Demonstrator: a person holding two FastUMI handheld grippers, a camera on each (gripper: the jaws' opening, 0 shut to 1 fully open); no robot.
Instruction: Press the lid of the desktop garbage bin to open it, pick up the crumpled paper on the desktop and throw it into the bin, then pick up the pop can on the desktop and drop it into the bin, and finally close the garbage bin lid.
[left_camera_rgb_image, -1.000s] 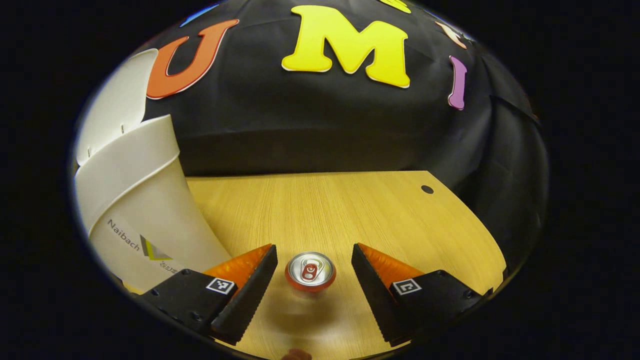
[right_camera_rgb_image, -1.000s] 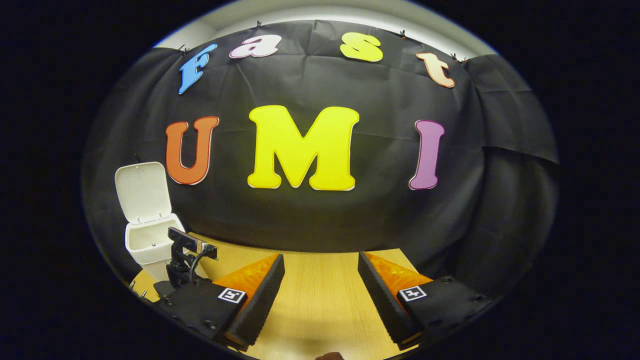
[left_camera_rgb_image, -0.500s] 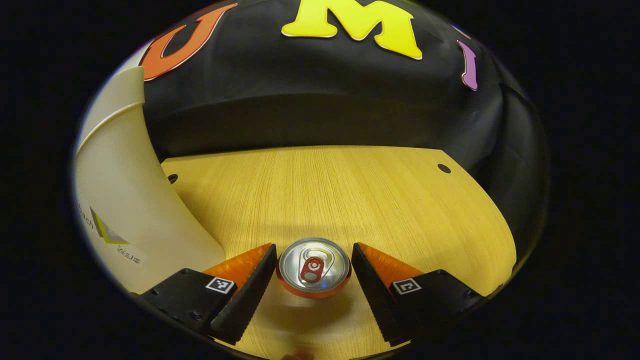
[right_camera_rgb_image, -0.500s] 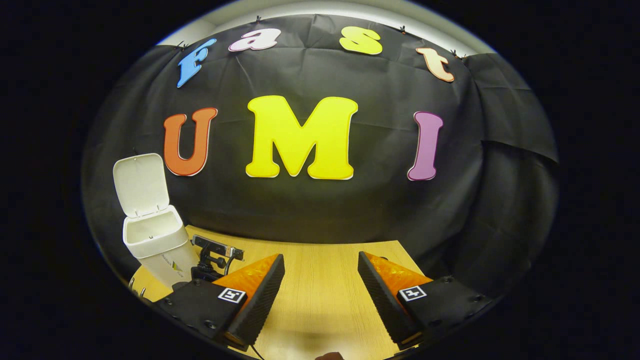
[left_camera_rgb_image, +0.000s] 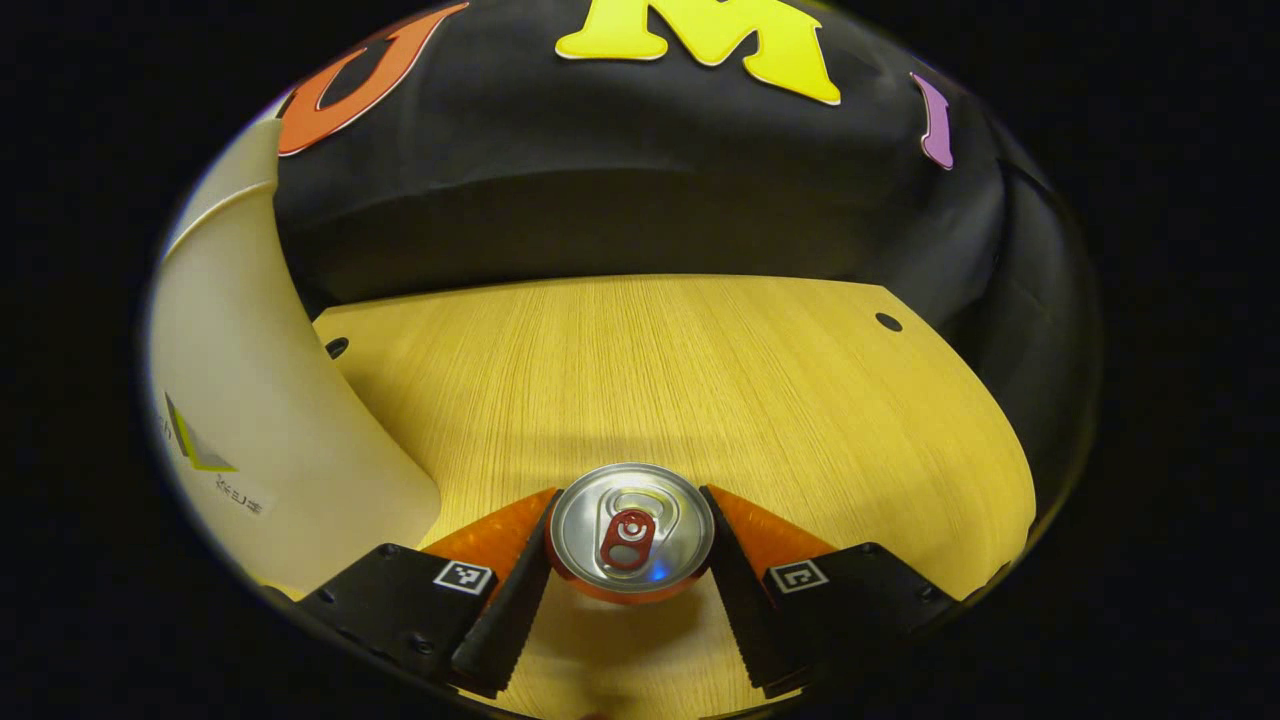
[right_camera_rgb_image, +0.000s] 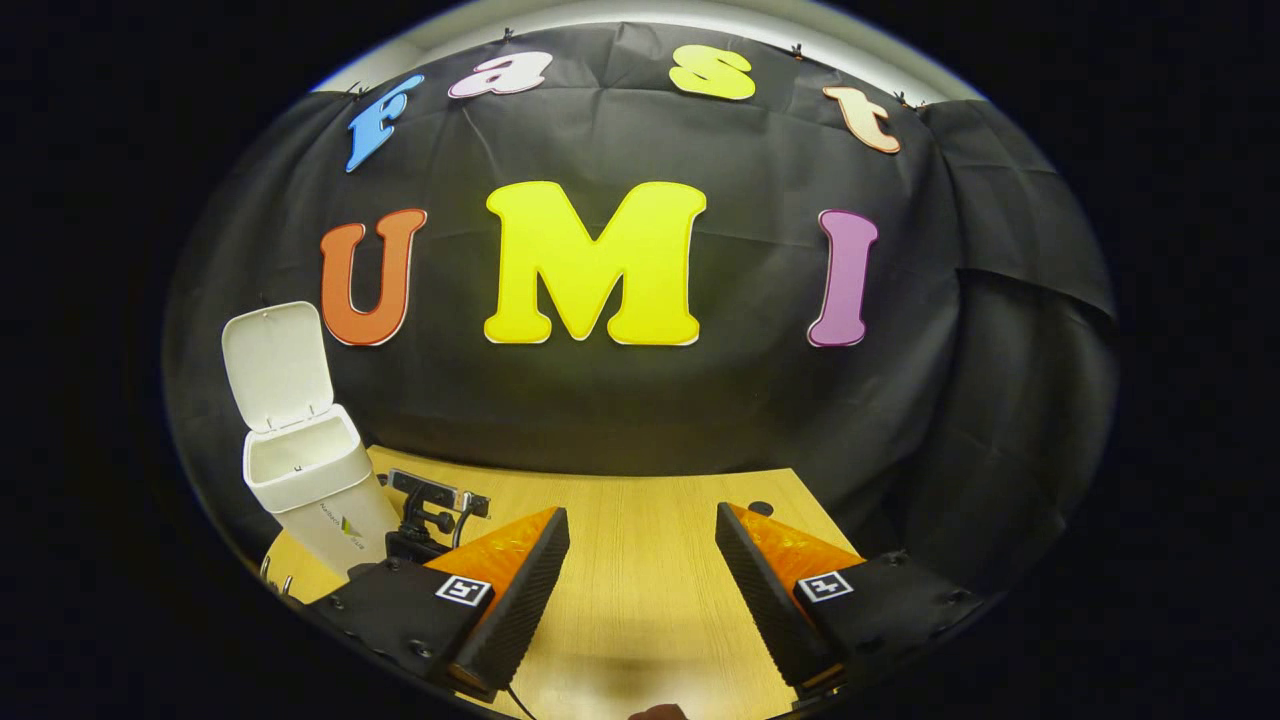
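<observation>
Red-rimmed pop can (left_camera_rgb_image: 631, 530) upright between left hand-held gripper (left_camera_rgb_image: 628, 560) fingers.

My left gripper (left_camera_rgb_image: 630, 560) points steeply down at the pop can (left_camera_rgb_image: 631, 530), a finger pressed to each side of its rim. My right gripper (right_camera_rgb_image: 640, 580) is held level above the table (right_camera_rgb_image: 640, 520), well right of the can, fingers spread wide with nothing between them.
</observation>
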